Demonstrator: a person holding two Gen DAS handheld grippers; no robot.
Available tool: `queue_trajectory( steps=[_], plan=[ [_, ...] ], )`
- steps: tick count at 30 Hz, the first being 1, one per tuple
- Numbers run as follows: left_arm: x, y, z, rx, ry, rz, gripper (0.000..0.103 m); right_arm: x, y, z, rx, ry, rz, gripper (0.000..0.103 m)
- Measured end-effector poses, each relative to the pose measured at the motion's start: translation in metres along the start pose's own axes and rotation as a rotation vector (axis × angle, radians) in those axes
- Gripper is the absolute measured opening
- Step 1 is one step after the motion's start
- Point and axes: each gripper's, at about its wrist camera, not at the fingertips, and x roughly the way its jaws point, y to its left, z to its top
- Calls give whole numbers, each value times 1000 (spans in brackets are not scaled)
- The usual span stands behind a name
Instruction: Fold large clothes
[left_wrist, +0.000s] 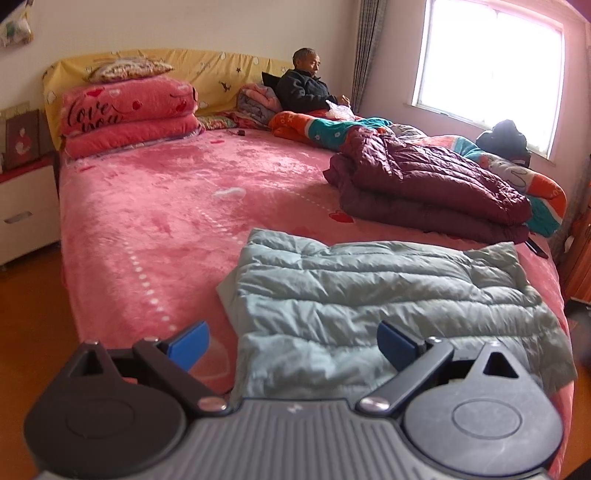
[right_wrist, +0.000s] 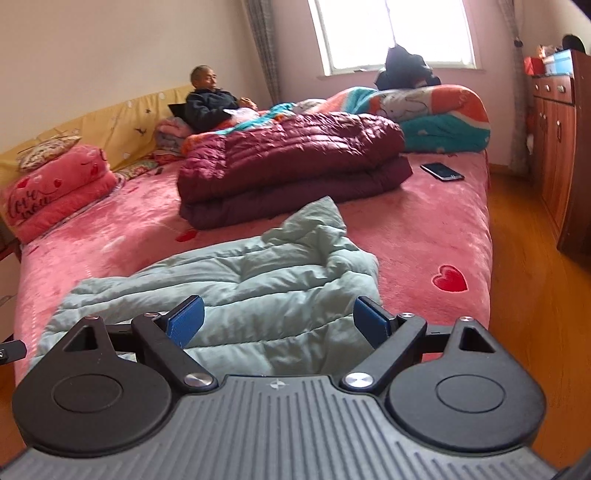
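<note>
Right now the puffy green jacket (left_wrist: 373, 306) lies flat on the pink bed (left_wrist: 155, 206), stretched sideways just ahead of both wide-open, empty grippers, left gripper (left_wrist: 293, 349) and right gripper (right_wrist: 277, 319) about equally near.

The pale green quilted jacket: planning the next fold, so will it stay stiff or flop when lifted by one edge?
Probably floppy: the pale green quilted jacket already lies creased, one corner bunched up. Its puffy padding suggests light weight. The sheen hints it may slip.
</note>
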Motion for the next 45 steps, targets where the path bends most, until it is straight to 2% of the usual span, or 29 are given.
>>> queue_trajectory(
  steps=[12, 16, 21, 27, 33, 39, 45],
  plan=[
    [-63, -9, -12, 44, -45, -7, 99, -53, 4, -1, -18, -60, 90, 103],
    [-75, -2, -11, 31, -47, -15, 100, -63, -4, -1, -23, -70, 108, 103],
    [-75, 17, -2, -37, -22, -42, 100, -65, -33, 8, 30, -56, 121, 103],
    [-43, 48, 13, -173, 35, -102, 100, -41, -94, 27, 137, 6, 133, 103],
    [17, 68, 23, -272, 115, -162, 100, 1, -145, 27, 198, 95, 159, 103],
    [78, 82, 23, -384, 195, -226, 100, 59, -174, 23, 333, 196, 262, 103],
    [123, 101, 24, -508, 249, -340, 99, 126, -187, 24, 466, 279, 410, 103]
  ],
)
